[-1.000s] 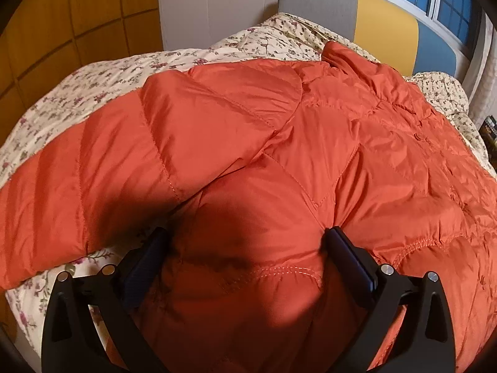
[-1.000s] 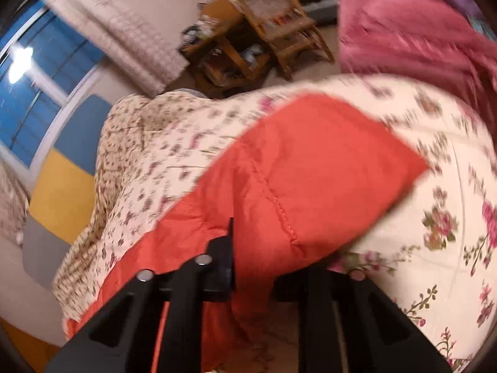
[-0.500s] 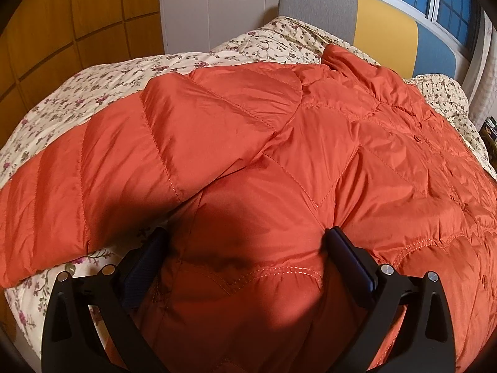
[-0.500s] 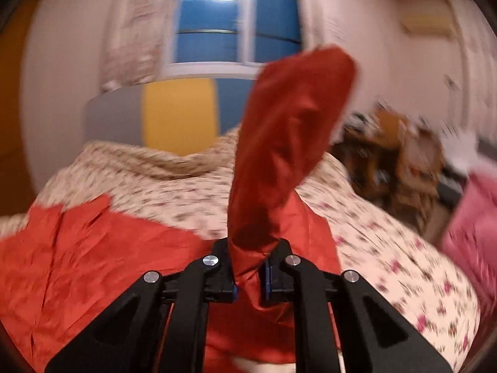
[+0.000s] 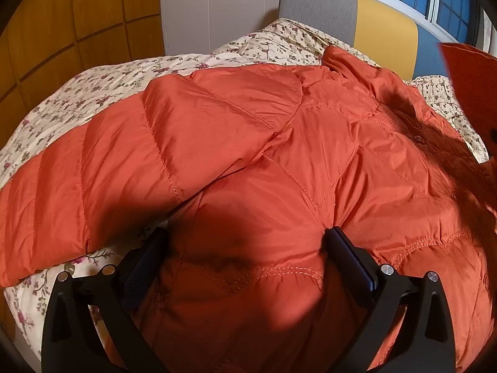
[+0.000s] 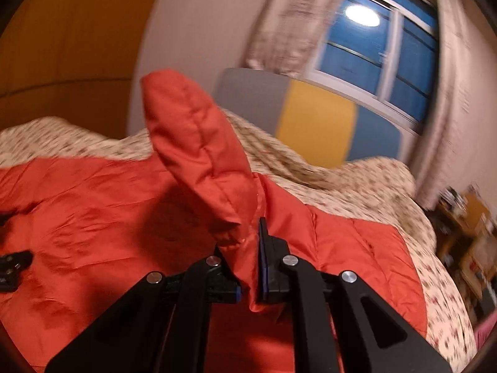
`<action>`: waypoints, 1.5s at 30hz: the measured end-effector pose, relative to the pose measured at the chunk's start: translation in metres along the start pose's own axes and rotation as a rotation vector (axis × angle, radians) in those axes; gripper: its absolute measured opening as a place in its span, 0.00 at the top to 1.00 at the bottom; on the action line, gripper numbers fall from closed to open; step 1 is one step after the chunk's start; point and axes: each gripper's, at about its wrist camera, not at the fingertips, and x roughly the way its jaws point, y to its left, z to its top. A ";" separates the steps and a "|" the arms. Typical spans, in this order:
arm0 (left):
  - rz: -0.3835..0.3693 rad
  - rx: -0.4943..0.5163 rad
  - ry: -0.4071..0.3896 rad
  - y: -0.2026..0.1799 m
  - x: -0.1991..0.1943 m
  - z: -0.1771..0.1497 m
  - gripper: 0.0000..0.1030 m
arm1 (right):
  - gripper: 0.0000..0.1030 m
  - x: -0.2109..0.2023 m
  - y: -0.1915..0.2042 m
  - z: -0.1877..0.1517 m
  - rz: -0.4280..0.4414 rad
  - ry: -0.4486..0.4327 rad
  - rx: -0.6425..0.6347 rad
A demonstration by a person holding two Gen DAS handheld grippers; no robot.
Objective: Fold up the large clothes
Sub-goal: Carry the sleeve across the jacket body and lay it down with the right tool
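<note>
An orange quilted down jacket (image 5: 279, 161) lies spread on a floral bedspread (image 5: 77, 99), its left sleeve (image 5: 93, 171) stretched toward the left. My left gripper (image 5: 245, 248) is open, its jaws wide apart and pressing down on the jacket's lower body. My right gripper (image 6: 248, 248) is shut on the jacket's right sleeve (image 6: 198, 149), which stands up over the jacket body (image 6: 93, 211). The lifted sleeve also shows at the right edge of the left wrist view (image 5: 469, 93).
A headboard with grey (image 5: 316, 9), yellow and blue panels stands at the far end of the bed, under a window (image 6: 379, 49) with curtains. Wooden furniture (image 6: 466, 242) stands to the right of the bed. Wooden wall panels (image 5: 62, 31) lie to the left.
My right gripper has lifted the right sleeve off the bed and swung it over the jacket body toward the left. The left gripper has stayed pressing on the jacket.
</note>
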 end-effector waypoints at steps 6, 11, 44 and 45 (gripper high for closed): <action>0.003 0.001 -0.004 0.000 0.000 0.000 0.03 | 0.92 0.026 0.069 -0.007 0.183 0.052 -0.237; 0.003 0.002 -0.003 0.000 0.000 0.001 0.03 | 0.86 0.051 0.103 -0.032 0.217 0.144 -0.423; -0.070 0.223 0.001 -0.102 0.057 0.072 0.03 | 0.67 0.125 -0.170 -0.060 0.003 0.389 0.526; -0.088 0.212 0.014 -0.100 0.061 0.072 0.03 | 0.67 0.132 -0.168 -0.071 0.012 0.402 0.531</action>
